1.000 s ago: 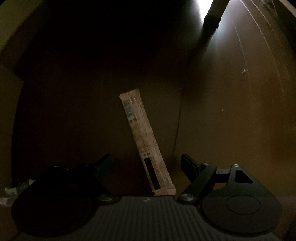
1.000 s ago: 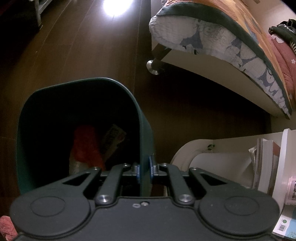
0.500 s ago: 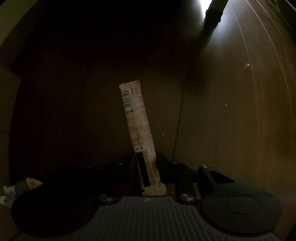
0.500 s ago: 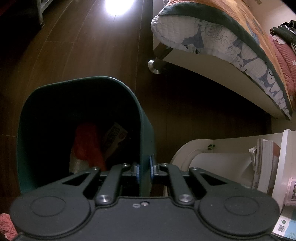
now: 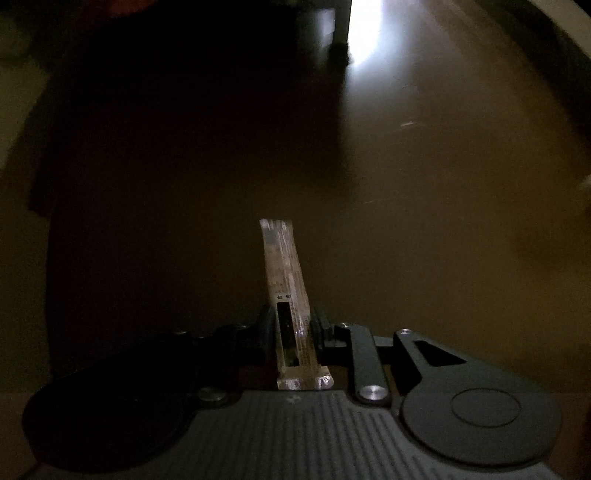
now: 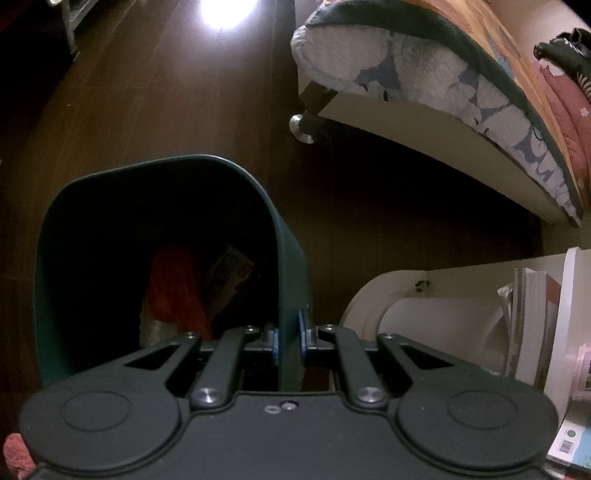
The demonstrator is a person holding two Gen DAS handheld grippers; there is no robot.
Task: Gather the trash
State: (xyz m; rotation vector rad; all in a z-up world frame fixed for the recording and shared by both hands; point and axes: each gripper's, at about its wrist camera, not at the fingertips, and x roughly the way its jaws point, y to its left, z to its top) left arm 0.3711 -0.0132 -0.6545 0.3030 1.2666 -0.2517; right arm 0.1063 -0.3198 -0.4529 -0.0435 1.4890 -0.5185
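The left gripper (image 5: 291, 325) was seen with its jaws closing, drawn narrow around a long thin wrapper (image 5: 282, 273). The pads were pressed on the wrapper's lower part, and the strip was pointed away from the camera, slightly tilted, above the dark wood floor (image 5: 443, 221). Whether its far end was touching the floor could not be told; the view was dim and blurred. A bright glare patch (image 5: 364, 33) was seen on the floor far beyond the wrapper.

The right gripper (image 6: 288, 341) was clamped nearly shut on the right wall of a dark green trash bin (image 6: 291, 258), one pad inside that wall and one outside. Inside the bin, a red piece of trash (image 6: 173, 291) was seen, with a printed packet (image 6: 229, 277) just right of it, leaning against the inner wall. To the right of the bin, a white shelf unit (image 6: 424, 317) with books (image 6: 532, 314) standing in it was seen. Beyond the bin, to its upper right, a bed with a patterned quilt (image 6: 424, 74) was seen, one bed leg (image 6: 306, 125) resting on the floor.
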